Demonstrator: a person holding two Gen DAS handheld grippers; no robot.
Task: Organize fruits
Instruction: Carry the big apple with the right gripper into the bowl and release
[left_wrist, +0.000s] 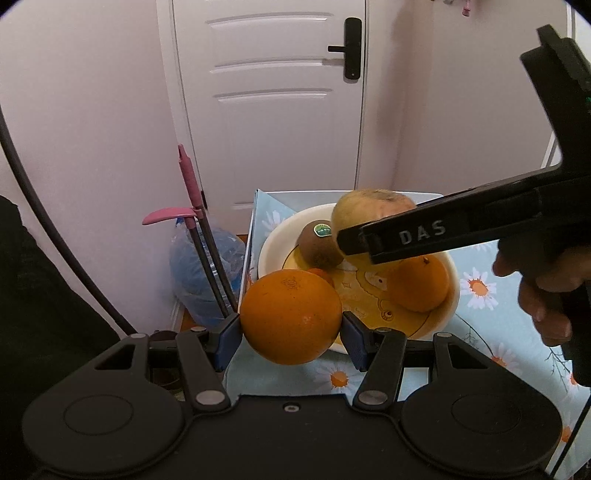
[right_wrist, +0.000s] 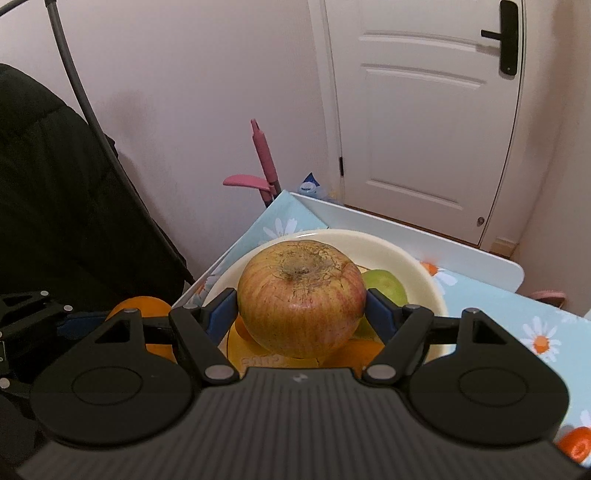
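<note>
My left gripper has its blue-padded fingers clamped on a large orange, held in the air just short of the bowl's near rim. My right gripper has its fingers clenched on a streaked red-yellow apple, stem end up, over the bowl. In the left wrist view that apple hangs above the bowl's far side. Inside the bowl I see a kiwi with a green sticker toward the far left and a smaller orange toward the right. The bowl sits on the counter, covered in a daisy-print cloth.
</note>
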